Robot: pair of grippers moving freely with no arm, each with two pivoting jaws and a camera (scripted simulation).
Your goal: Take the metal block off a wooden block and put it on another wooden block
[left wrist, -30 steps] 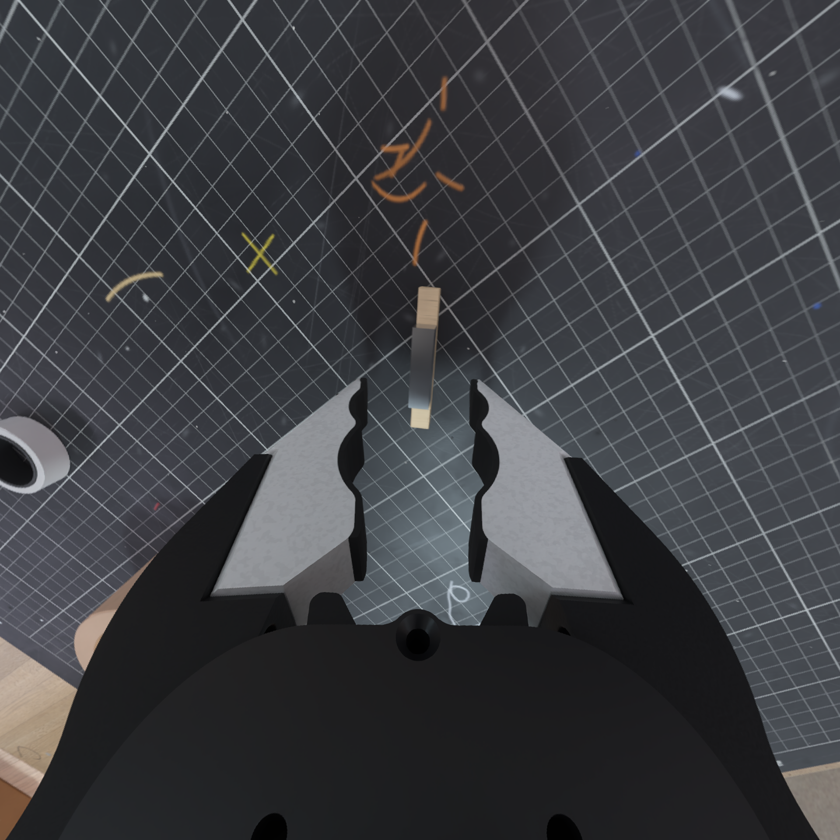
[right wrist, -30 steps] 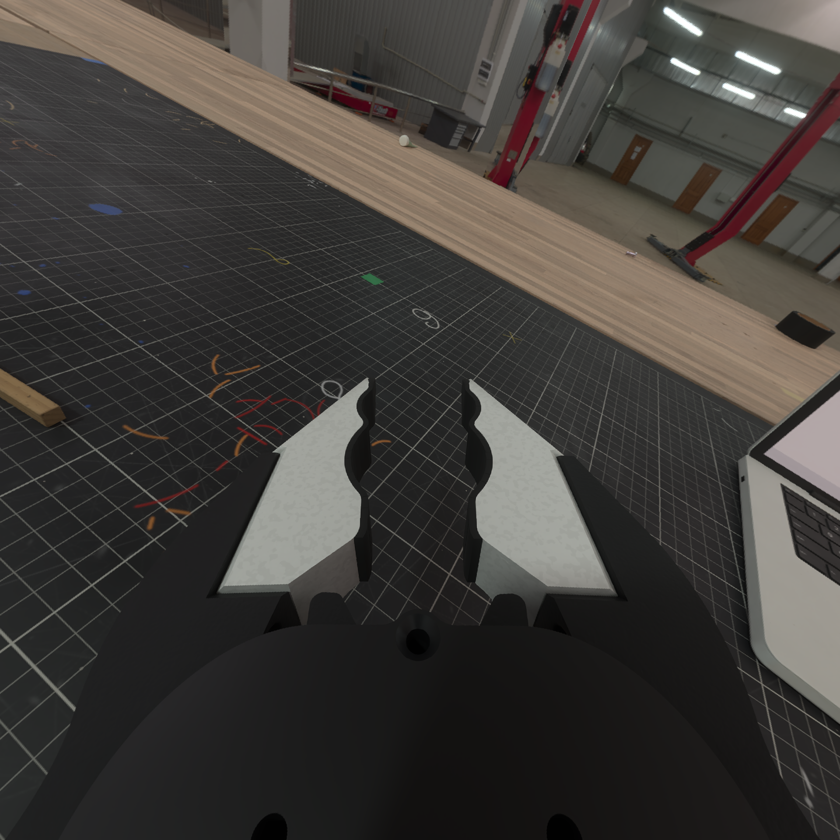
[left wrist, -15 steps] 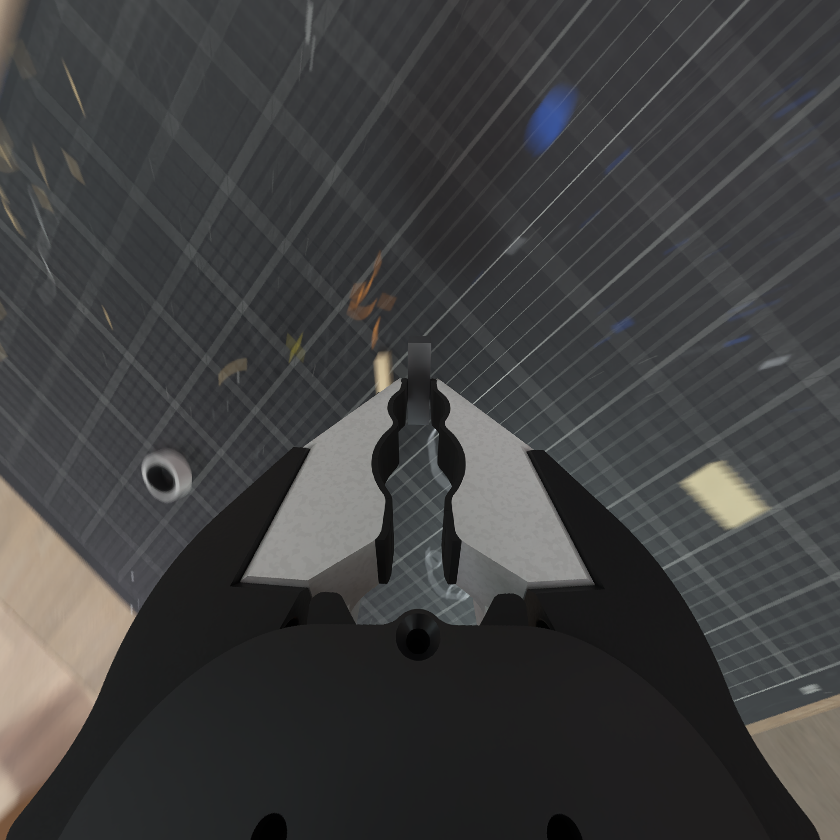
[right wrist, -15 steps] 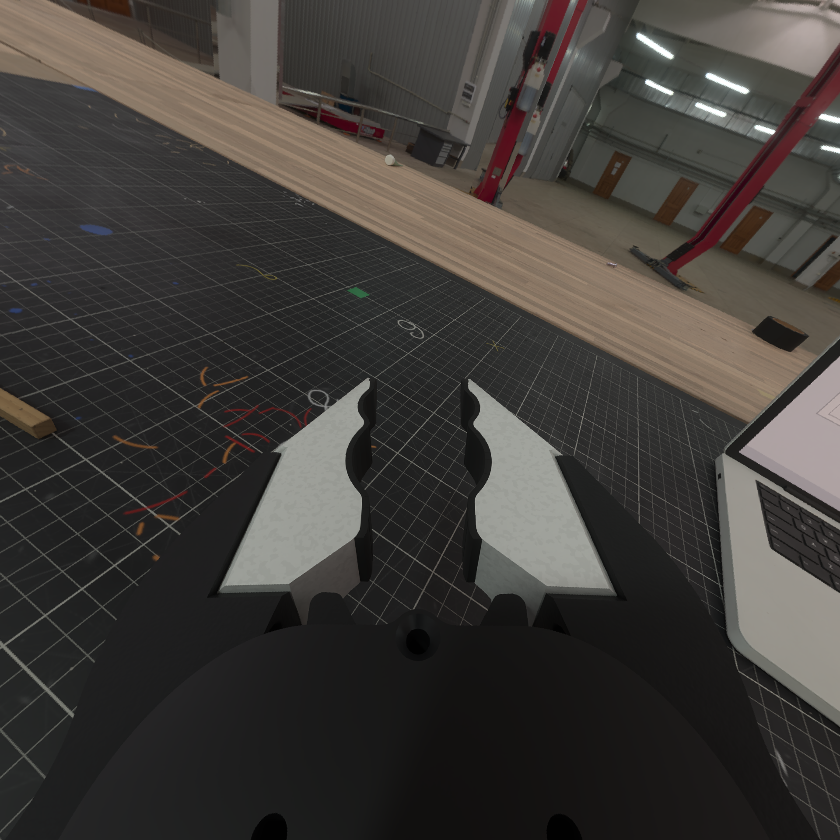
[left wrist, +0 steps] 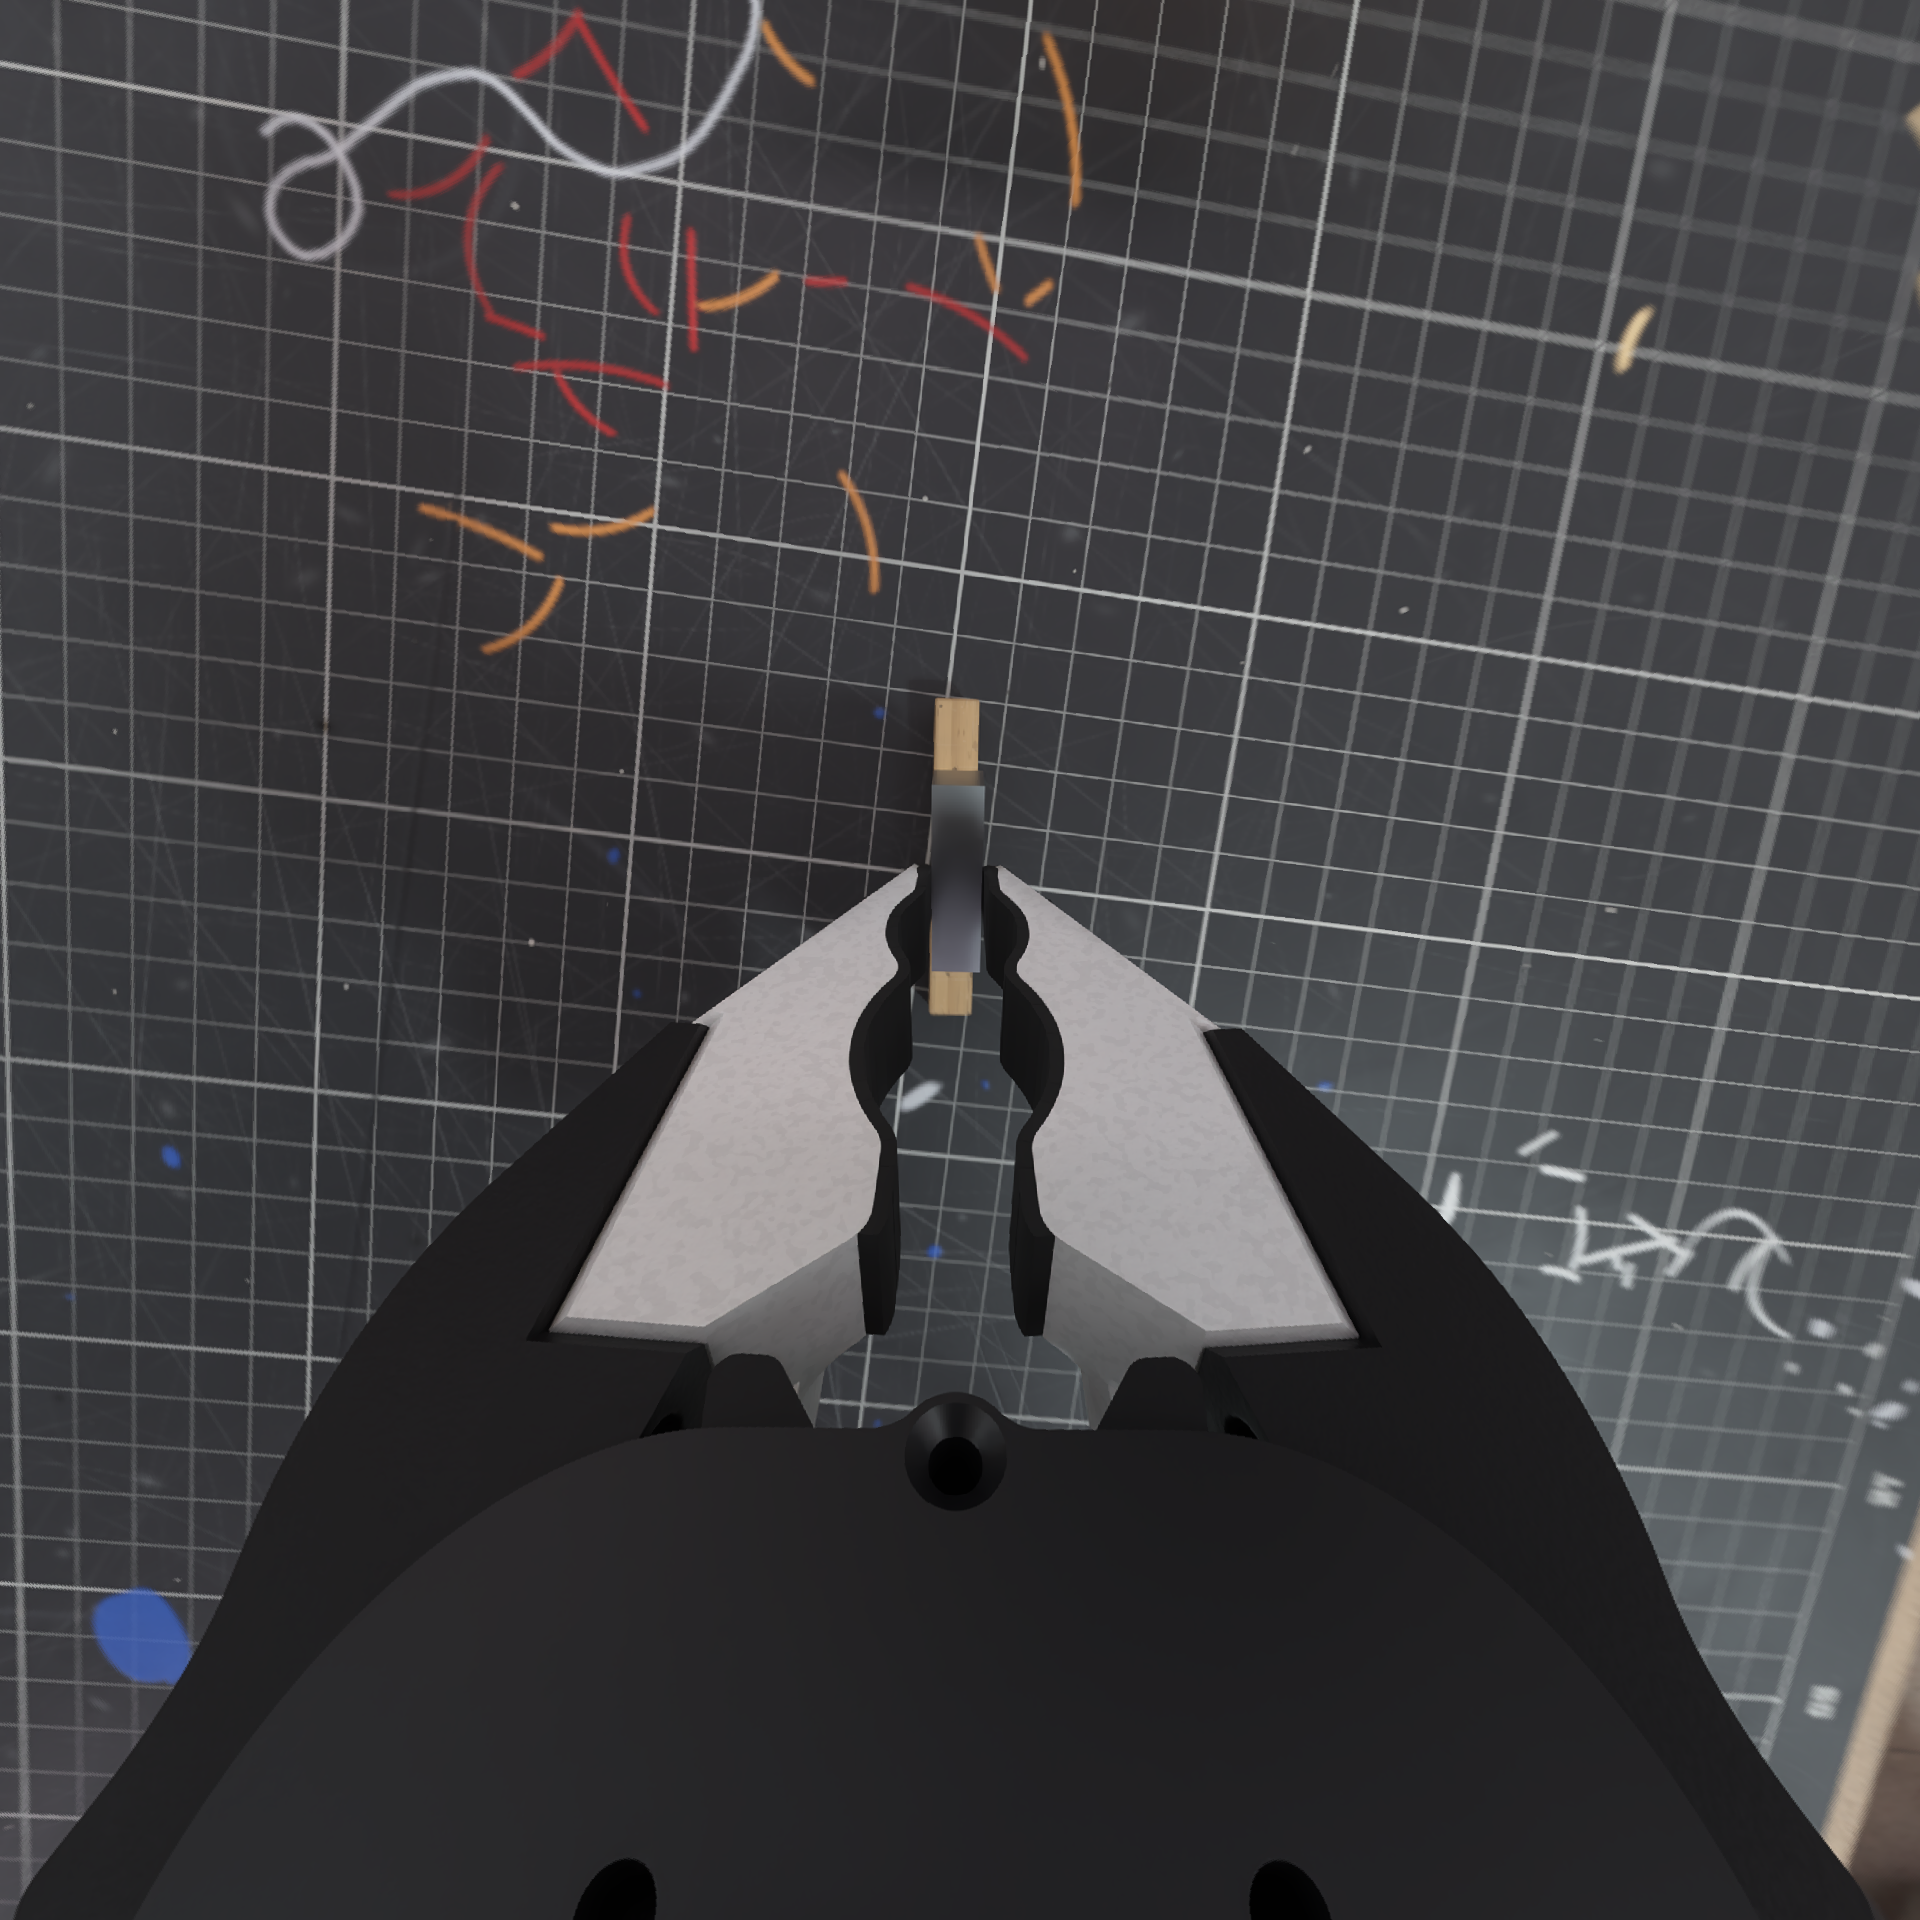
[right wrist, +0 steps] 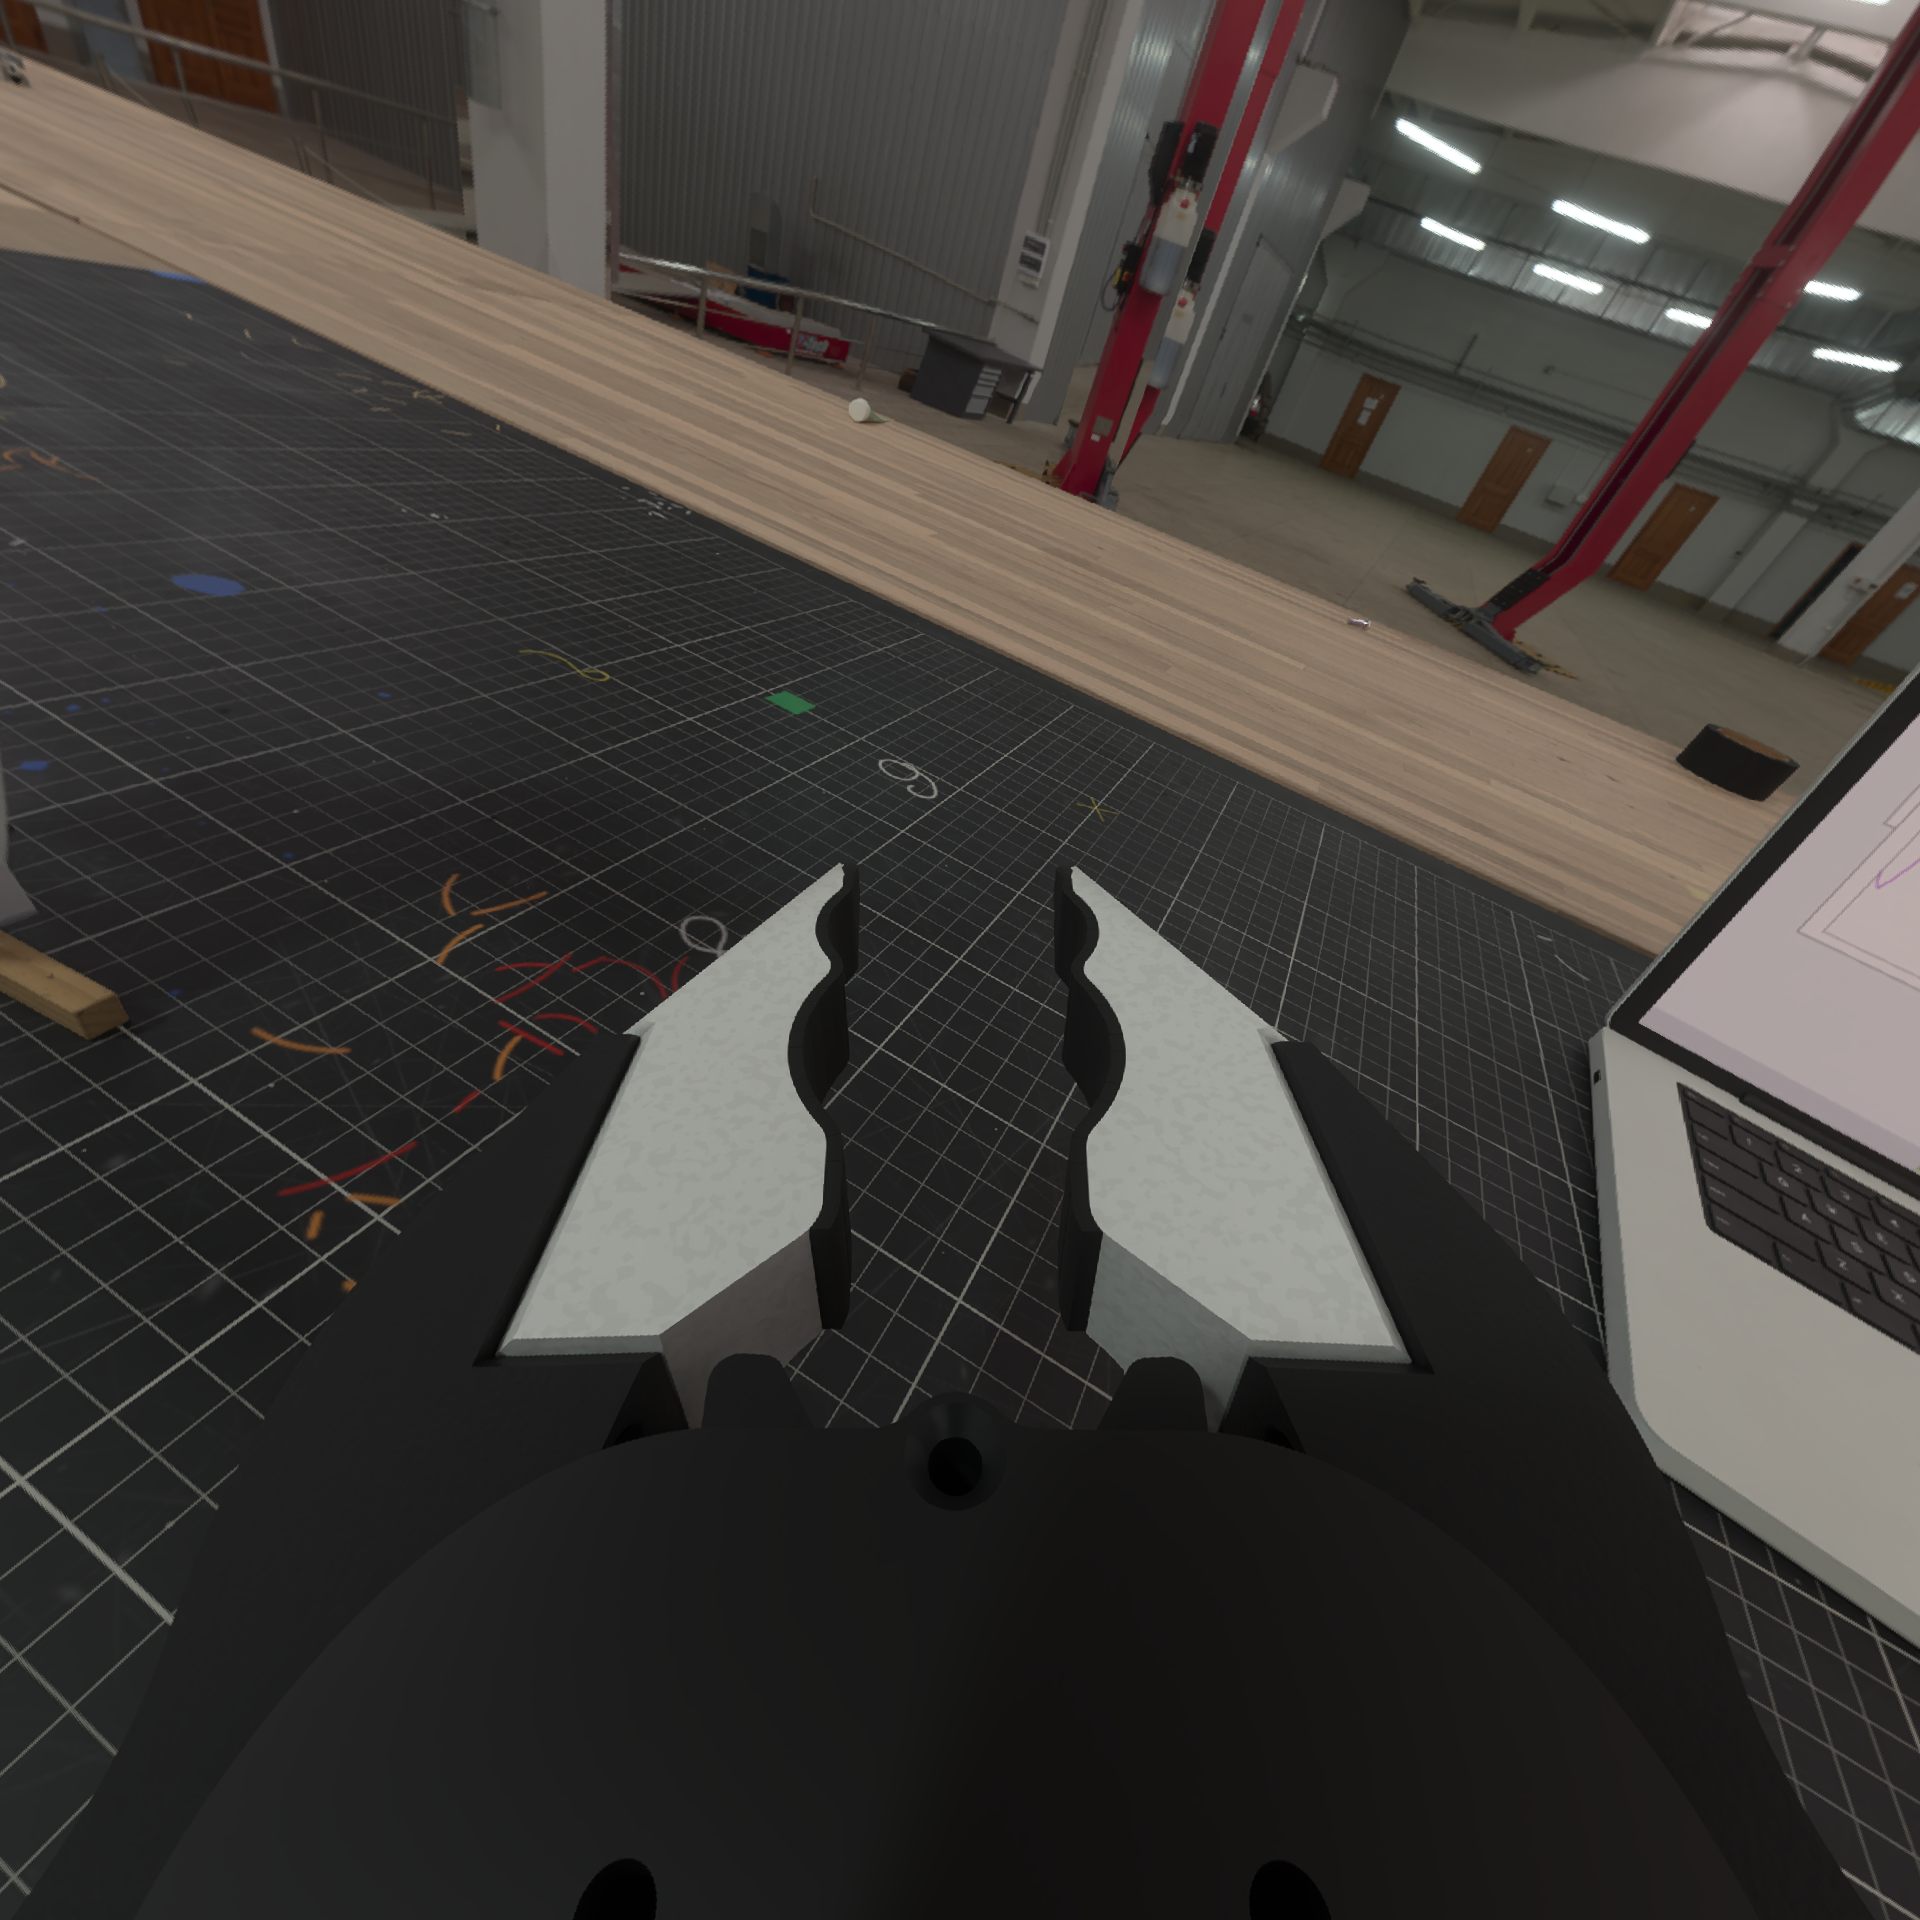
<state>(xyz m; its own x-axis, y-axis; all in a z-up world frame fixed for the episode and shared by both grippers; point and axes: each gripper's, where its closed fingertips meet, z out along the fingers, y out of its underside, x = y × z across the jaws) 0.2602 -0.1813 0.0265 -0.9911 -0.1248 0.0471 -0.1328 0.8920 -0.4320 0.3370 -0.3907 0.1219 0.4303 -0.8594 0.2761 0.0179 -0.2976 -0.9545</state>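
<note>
In the left wrist view I look straight down at the black cutting mat (left wrist: 1455, 727). My left gripper (left wrist: 956, 878) is shut on the thin grey metal block (left wrist: 958, 821), held edge-up between the fingertips. Right under it lies a slim wooden block (left wrist: 956, 732), in line with it, its ends showing beyond and behind the metal. I cannot tell whether metal and wood touch. My right gripper (right wrist: 956, 894) is open and empty, low over the mat. In the right wrist view the wooden block's end (right wrist: 57, 997) shows at the far left.
An open laptop (right wrist: 1766, 1195) stands on the mat close to the right of my right gripper. A black tape roll (right wrist: 1735, 764) lies on the wooden table (right wrist: 935, 499) beyond the mat. The mat's edge and bare table (left wrist: 1881, 1714) run at the lower right of the left wrist view.
My left gripper shut on the metal block, lifted it off the first wooden block and carried it over another one by the red and orange marks. My right gripper barely moved.
</note>
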